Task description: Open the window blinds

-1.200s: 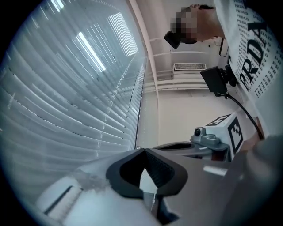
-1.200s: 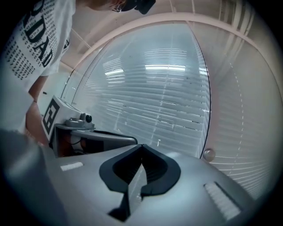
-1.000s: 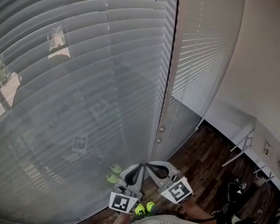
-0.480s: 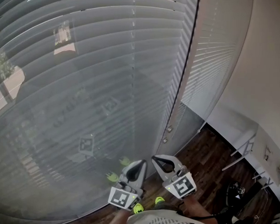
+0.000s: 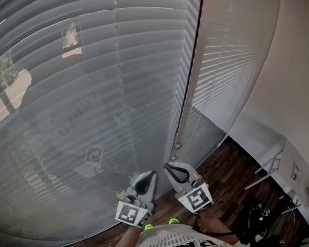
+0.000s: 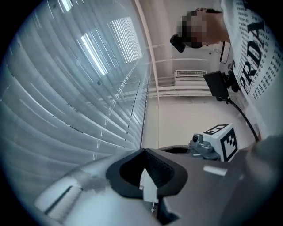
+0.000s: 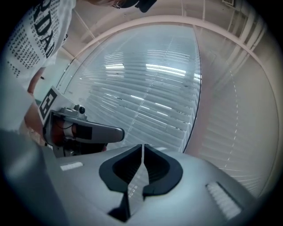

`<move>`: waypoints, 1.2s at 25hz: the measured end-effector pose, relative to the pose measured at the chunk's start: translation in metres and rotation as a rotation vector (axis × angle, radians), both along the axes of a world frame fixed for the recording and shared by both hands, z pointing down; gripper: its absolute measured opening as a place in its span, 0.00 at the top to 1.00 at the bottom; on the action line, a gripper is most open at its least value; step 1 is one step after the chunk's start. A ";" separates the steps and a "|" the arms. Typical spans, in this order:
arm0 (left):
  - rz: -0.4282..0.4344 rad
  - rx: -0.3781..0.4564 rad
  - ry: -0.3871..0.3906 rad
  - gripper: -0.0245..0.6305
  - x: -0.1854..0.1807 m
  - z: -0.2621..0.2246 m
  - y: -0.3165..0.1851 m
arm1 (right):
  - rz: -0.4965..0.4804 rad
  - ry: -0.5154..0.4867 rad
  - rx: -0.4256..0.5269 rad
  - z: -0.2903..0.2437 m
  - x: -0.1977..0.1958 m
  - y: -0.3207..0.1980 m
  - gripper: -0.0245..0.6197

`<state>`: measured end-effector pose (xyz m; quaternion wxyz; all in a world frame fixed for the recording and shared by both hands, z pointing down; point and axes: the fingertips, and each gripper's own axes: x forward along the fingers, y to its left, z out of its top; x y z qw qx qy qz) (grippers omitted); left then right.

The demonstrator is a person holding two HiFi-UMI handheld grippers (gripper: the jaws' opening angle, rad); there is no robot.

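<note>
Looking down through the head view, I am seeing the window blinds hanging fully lowered across the big pane ahead and to my left. A narrower blind is covering the pane to the right of the pale upright frame. I am holding the left gripper low, close before the bottom slats, with its fingers pressed together on nothing. The right gripper is pointing toward the foot of the upright frame, its jaws likewise closed and empty. Dark wood floor is showing to the right, below the narrower blind.
</note>
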<state>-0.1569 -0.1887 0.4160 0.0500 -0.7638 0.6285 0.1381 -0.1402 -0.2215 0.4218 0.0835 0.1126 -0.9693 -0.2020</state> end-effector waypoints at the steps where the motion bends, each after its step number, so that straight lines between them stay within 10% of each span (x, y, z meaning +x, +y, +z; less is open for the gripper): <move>1: -0.001 -0.001 -0.005 0.98 0.002 -0.003 -0.005 | 0.000 -0.002 0.005 -0.002 0.000 -0.005 0.95; 30: -0.150 -0.073 -0.015 0.98 -0.003 0.004 -0.027 | 0.089 0.255 0.431 0.012 0.006 -0.098 0.77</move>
